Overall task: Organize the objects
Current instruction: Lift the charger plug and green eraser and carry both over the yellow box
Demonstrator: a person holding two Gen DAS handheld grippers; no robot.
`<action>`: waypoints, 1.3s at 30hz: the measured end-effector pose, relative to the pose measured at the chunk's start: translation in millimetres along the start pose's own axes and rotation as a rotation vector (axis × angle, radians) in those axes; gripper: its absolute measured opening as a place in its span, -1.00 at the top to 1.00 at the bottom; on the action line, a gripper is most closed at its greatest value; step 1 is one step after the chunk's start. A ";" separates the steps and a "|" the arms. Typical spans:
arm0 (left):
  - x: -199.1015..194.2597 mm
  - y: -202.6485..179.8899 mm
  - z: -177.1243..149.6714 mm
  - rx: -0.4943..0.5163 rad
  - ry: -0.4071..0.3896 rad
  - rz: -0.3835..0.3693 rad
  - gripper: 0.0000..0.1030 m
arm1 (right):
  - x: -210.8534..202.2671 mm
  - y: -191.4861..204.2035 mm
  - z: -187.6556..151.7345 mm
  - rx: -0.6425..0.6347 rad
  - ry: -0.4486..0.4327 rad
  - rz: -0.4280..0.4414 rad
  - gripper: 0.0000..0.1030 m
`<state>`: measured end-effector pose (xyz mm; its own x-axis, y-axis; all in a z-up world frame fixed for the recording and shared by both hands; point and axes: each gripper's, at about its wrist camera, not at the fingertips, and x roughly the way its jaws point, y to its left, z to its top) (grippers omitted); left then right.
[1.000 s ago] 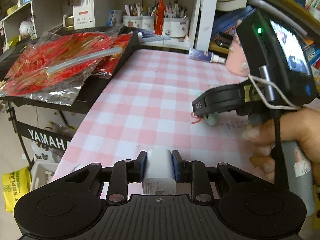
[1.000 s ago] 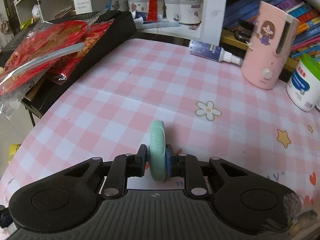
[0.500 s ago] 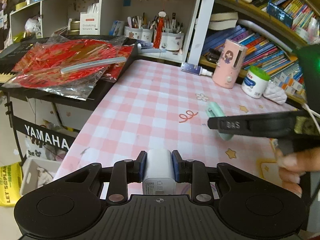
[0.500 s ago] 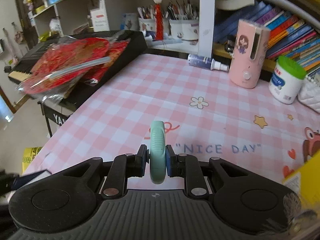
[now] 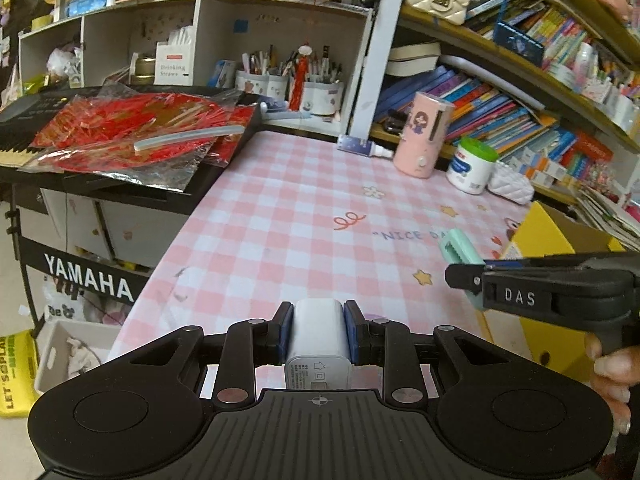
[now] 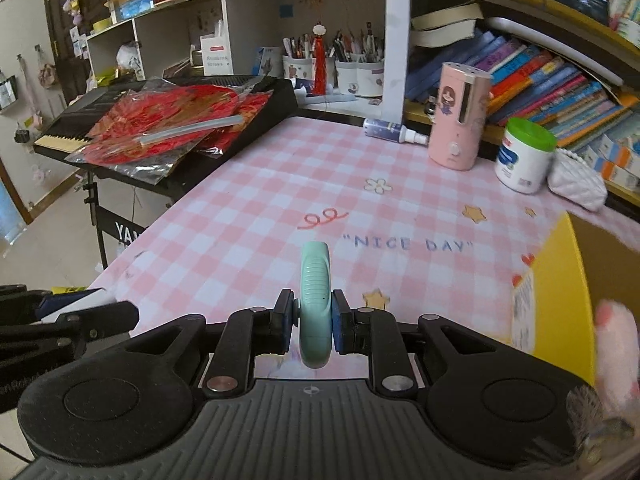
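Observation:
My left gripper (image 5: 319,330) is shut on a white charger block (image 5: 319,340), held above the near edge of the pink checked table (image 5: 280,216). My right gripper (image 6: 315,320) is shut on a mint green rounded tool (image 6: 315,300) with a ribbed edge, standing on edge between the pads. In the left wrist view that right gripper (image 5: 466,276) shows at the right with the mint green tool (image 5: 460,250) poking out of it, a hand (image 5: 612,376) behind. A yellow cardboard box (image 6: 572,292) stands open at the right, beside the right gripper.
At the table's far side stand a pink device (image 6: 460,116), a white jar with a green lid (image 6: 524,156), a small spray bottle (image 6: 390,130) and a white quilted pouch (image 6: 576,184). A keyboard with red foil packets (image 5: 132,136) sits left; bookshelves lie behind.
Both grippers have pulled back and risen from the table, each keeping its object. More of the table and shelves shows, and the yellow box has come into view at the right.

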<state>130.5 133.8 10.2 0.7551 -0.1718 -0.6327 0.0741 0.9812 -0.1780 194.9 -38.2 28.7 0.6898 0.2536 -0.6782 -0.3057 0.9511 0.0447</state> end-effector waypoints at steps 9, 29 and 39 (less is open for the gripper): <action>-36.9 -0.7 -23.2 0.027 -0.013 -0.038 0.52 | -45.4 12.1 -36.1 0.055 -0.014 -0.035 0.65; -93.2 -16.9 -73.8 0.122 0.025 -0.109 0.52 | -110.6 32.9 -110.1 0.161 0.003 -0.072 0.65; -102.9 -34.9 -88.6 0.185 0.052 -0.168 0.52 | -135.7 27.6 -142.6 0.237 0.013 -0.109 0.65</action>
<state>-7.5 109.5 14.8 0.6883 -0.3335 -0.6443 0.3175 0.9370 -0.1458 -0.8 -71.6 17.3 0.7013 0.1466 -0.6976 -0.0665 0.9878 0.1407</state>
